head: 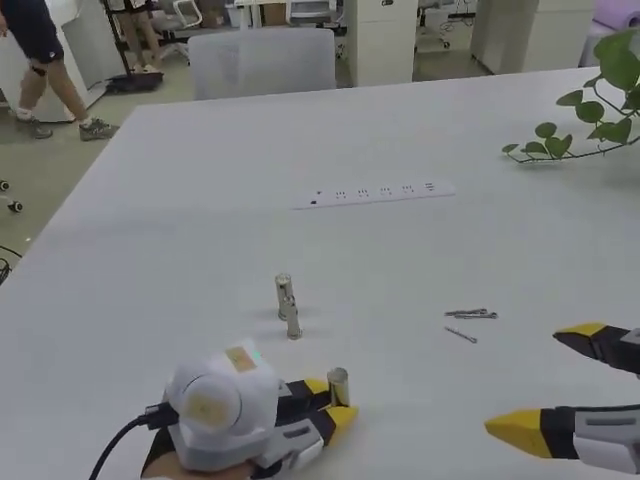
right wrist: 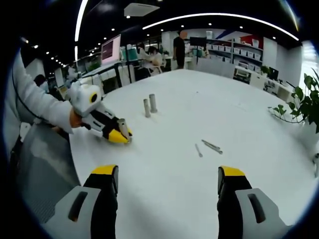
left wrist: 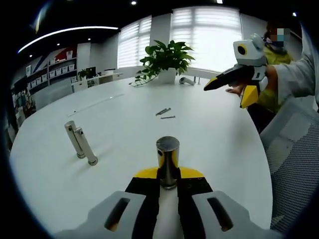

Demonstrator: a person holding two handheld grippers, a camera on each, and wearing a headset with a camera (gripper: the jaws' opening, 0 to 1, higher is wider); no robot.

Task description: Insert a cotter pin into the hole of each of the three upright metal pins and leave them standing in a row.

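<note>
Gripping one upright metal pin between its jaws, the left gripper rests low on the table. The right gripper hovers agape, empty. Two other pins stand together; the cotter pins lie loose, so apparently none is inserted yet.

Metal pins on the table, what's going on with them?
A person holds a hand-held gripper in each hand. The left hand-held gripper is shut on one upright metal pin on the white table. Two other pins stand close together farther off. The right hand-held gripper hangs open, and the cotter pins lie loose on the table.
</note>
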